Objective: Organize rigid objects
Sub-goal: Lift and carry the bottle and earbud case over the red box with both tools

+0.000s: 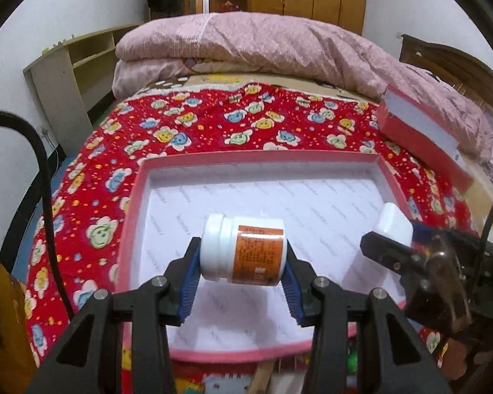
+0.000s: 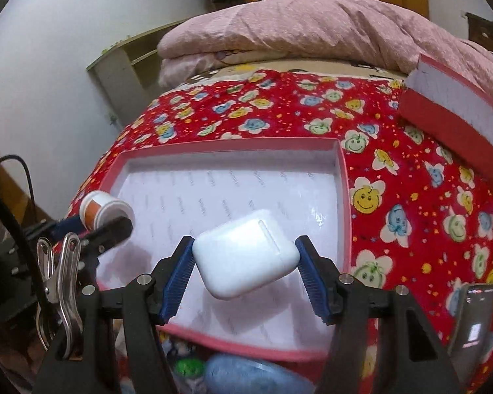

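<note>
— Fingers (image 1: 194, 262) first: what do the left ones carry?

— Blue-padded, they clamp a white jar (image 1: 245, 250) with an orange label, held on its side, cap to the left. The left gripper (image 1: 243, 272) holds it over the near part of a shallow pink box (image 1: 138, 184), whose white printed lining shows beneath.

— And the right gripper (image 2: 245, 266)?

— Its fingers (image 2: 307, 269) pinch a white earbud case (image 2: 246, 266), tilted, lid seam toward the upper right. It too hangs over the near part of the box (image 2: 343, 197), right of the jar (image 2: 103, 208). Whether either object touches the lining cannot be told; both look to be off it.

— How do the two stand to each other?

— Side by side above the same box, apart, jar left and case (image 1: 394, 226) right. From the left wrist camera, the right gripper's tip (image 1: 381, 246) reaches in from the right edge; from the right wrist camera, the left gripper (image 2: 111, 226) enters from the left.

— What carries the box?

— A bed, on a red blanket (image 1: 213, 121) printed with smiling flowers. A second pink box part, likely the lid (image 1: 424, 131), lies farther back at right, resting against a folded pink quilt (image 1: 246, 42).

— Anything else?

— A metal clip (image 2: 64, 275) on the left gripper's body, black cables (image 1: 46, 177) at left, a pale shelf unit (image 1: 75, 65) by the wall.
</note>
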A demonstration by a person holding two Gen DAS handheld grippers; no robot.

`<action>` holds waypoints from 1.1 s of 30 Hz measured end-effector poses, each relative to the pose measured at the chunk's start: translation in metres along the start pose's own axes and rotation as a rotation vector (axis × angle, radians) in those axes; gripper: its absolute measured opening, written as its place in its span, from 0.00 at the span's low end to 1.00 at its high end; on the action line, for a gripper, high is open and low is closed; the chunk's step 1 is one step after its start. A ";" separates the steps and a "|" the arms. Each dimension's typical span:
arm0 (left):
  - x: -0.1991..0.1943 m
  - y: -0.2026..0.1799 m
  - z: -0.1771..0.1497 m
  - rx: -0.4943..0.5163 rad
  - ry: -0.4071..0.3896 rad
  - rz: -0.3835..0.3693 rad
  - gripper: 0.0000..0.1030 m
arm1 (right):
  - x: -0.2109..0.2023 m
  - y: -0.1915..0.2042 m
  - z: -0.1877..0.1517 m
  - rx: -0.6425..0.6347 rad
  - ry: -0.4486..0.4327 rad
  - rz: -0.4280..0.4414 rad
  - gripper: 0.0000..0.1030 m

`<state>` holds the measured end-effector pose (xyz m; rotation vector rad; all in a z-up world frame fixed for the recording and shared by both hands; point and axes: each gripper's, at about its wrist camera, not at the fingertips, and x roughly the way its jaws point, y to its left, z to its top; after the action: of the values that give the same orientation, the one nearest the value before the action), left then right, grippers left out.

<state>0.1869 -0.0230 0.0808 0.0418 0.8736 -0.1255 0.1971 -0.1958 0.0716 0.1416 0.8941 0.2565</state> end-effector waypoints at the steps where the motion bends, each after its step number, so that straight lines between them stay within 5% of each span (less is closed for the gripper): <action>1: 0.005 -0.001 0.001 0.002 0.006 0.003 0.46 | 0.004 -0.001 0.001 0.002 -0.003 -0.009 0.61; 18: 0.054 -0.009 0.018 0.005 0.009 0.055 0.46 | 0.037 -0.008 0.016 -0.024 -0.060 -0.128 0.61; 33: 0.058 -0.009 0.022 0.006 -0.012 0.065 0.47 | 0.044 -0.006 0.015 -0.043 -0.063 -0.116 0.61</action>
<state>0.2390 -0.0391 0.0503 0.0751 0.8588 -0.0672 0.2362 -0.1889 0.0460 0.0571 0.8301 0.1627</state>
